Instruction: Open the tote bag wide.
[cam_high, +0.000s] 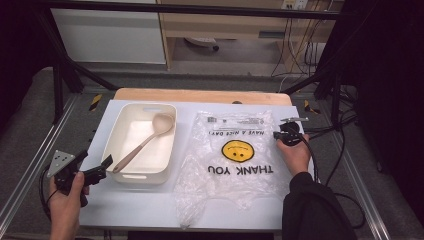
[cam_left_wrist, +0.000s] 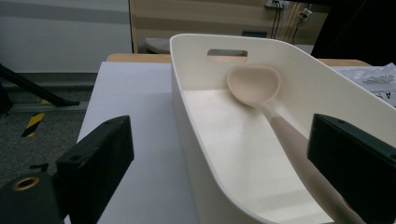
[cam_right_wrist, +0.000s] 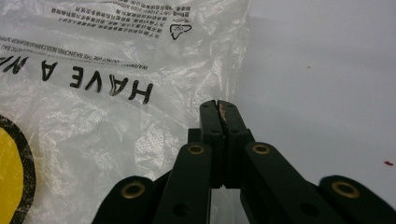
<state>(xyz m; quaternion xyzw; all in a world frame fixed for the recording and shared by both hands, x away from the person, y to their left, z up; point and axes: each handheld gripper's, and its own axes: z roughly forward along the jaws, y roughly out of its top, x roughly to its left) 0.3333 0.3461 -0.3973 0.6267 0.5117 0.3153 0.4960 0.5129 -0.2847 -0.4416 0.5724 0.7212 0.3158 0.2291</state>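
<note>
At the near edge of the white table (cam_high: 135, 210), the person's left hand (cam_high: 67, 192) held the left gripper (cam_high: 106, 164) low and level, pointing toward the near left corner of the cream tray (cam_high: 116, 130). Its jaws stood wide apart with nothing between them. The left gripper view looked along them: the tray's near wall and the handle of the wooden spoon (cam_left_wrist: 275, 116) lay in the gap ahead, untouched.

Across the table, the right hand (cam_high: 295, 152), in a dark sleeve (cam_high: 310, 205), reached forward with the right gripper (cam_high: 278, 135) at the far right edge of the clear plastic bag (cam_high: 235, 160). The right gripper view showed its jaws pressed together at the bag's edge, the film lying against their left side; whether film was pinched between them could not be told.

The high view showed the spoon lying slantwise in the tray, bowl at the far right corner, handle over the near left rim. The bag lay flat just right of the tray, its smiley print (cam_high: 236, 151) and lettering facing away from the person.
</note>
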